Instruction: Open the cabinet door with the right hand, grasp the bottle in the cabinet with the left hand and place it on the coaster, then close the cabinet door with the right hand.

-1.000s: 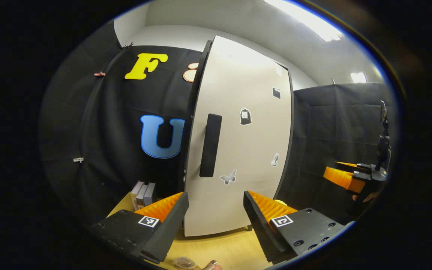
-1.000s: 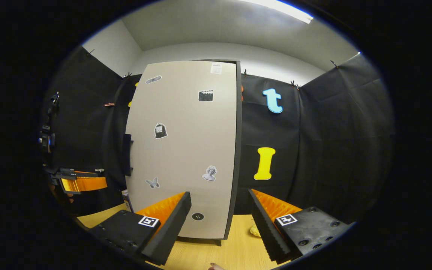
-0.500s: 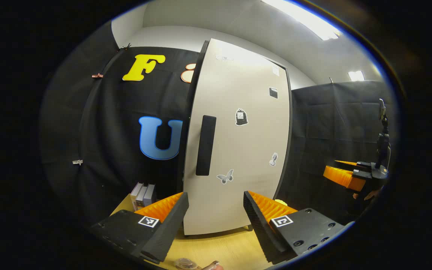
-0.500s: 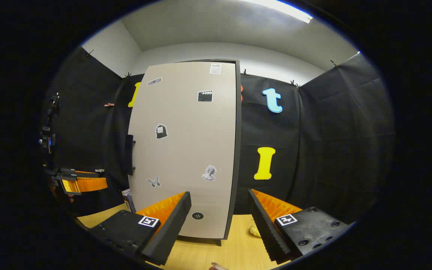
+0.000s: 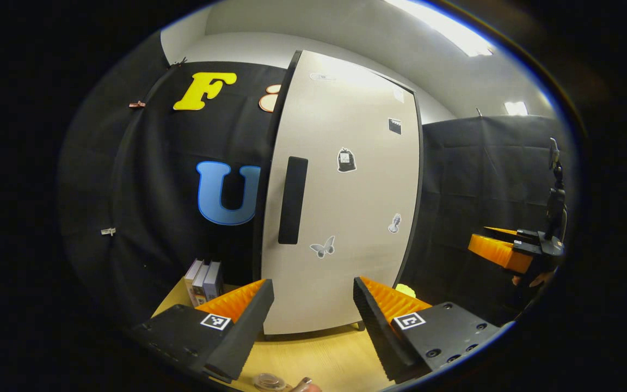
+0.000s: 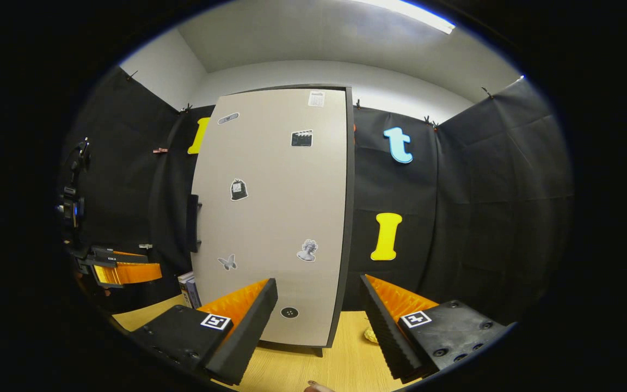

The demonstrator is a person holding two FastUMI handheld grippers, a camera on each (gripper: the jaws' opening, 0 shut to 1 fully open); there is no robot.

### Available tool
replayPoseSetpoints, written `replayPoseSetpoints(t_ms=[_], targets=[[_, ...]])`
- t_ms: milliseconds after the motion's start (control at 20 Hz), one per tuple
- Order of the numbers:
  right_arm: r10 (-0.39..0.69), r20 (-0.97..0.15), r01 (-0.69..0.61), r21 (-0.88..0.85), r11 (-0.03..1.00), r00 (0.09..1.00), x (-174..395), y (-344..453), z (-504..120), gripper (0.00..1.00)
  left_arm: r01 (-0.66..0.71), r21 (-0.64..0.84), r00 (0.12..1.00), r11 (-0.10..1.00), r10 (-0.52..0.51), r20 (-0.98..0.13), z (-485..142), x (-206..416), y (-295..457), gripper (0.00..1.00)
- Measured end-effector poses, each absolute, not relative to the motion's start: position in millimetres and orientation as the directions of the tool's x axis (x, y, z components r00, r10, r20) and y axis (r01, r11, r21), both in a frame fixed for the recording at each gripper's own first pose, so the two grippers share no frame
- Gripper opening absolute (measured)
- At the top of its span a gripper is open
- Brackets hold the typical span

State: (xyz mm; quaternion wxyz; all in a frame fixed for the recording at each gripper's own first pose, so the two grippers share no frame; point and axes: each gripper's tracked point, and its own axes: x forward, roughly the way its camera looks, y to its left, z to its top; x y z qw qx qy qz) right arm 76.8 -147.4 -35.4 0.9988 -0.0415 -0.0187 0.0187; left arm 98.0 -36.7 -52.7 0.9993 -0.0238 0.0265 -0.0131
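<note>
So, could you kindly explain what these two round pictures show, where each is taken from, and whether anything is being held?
A person holds a two-finger gripper in each hand; a fisheye camera rides on each. The left gripper view faces the cabinet door, shut, with its dark handle, and shows the right gripper farther off. The right gripper view sees the same door from the other side. Both grippers are open and hold nothing. On the wooden table stand the cabinet, some books and a small yellow object.
</note>
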Motion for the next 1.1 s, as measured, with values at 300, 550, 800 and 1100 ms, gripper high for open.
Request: replayPoseSetpoints(t_ms=[300, 550, 800, 1100], targets=[[0.050, 0.033, -0.047, -0.087, 0.995, 0.998, 78.7, -143.8, -36.7, 0.97, 0.038, -0.037, 0.998, 0.999, -0.040, -0.050, -51.5, 101.5, -38.9, 0.93], [0.045, 0.030, -0.043, -0.086, 0.995, 0.999, 79.5, -145.4, -37.7, 0.97, 0.044, -0.023, 0.998, 0.999, -0.045, -0.054, -52.2, 100.3, -36.5, 0.93], [0.040, 0.040, -0.037, -0.077, 0.996, 0.998, 79.4, -146.1, -34.2, 0.97, 0.058, -0.025, 0.996, 0.998, -0.059, -0.063, -53.0, 101.6, -38.4, 0.93], [0.043, 0.025, -0.041, -0.082, 0.996, 0.999, 79.9, -144.1, -38.2, 0.97, 0.067, -0.019, 0.996, 0.998, -0.068, -0.064, -52.3, 103.1, -39.4, 0.93]])
